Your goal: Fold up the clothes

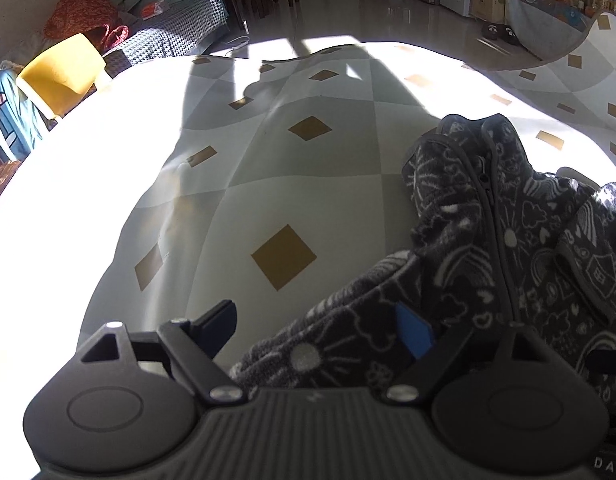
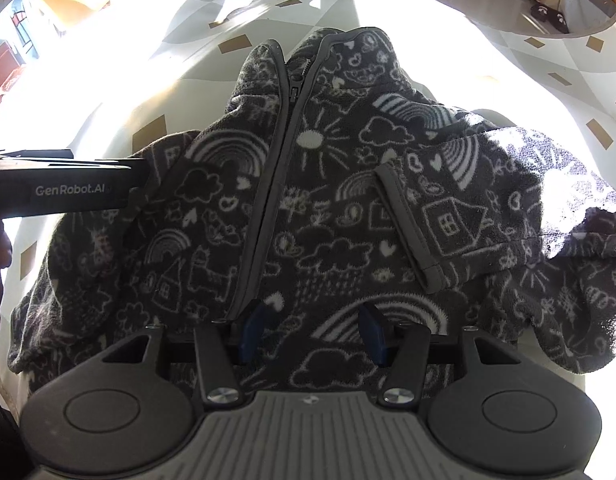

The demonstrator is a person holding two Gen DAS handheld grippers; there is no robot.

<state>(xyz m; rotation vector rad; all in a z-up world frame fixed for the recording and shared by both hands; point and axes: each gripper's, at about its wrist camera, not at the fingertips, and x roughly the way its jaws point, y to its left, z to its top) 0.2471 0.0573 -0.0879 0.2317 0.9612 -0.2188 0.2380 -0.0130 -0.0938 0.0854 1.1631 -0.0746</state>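
Note:
A dark grey fleece jacket (image 2: 332, 208) with white doodle prints lies front up on the table, zipped, its collar (image 2: 328, 52) at the far end. One sleeve is folded across the chest, and its cuff (image 2: 408, 220) lies right of the zip. My right gripper (image 2: 314, 332) stands open over the hem, blue pads (image 2: 251, 330) spread on either side of the fabric. My left gripper (image 1: 314, 332) is open wide at the jacket's left side, and a fleece sleeve (image 1: 348, 320) runs between its fingers. The left gripper's body (image 2: 59, 190) shows in the right wrist view, reaching in from the left.
The tablecloth (image 1: 283, 184) has grey and white checks with tan diamonds, with strong sunlight on its edges. A yellow chair (image 1: 61, 74) stands past the table's left edge, with a sofa (image 1: 167, 36) behind it. A shiny floor and slippers (image 1: 500, 32) lie beyond the far edge.

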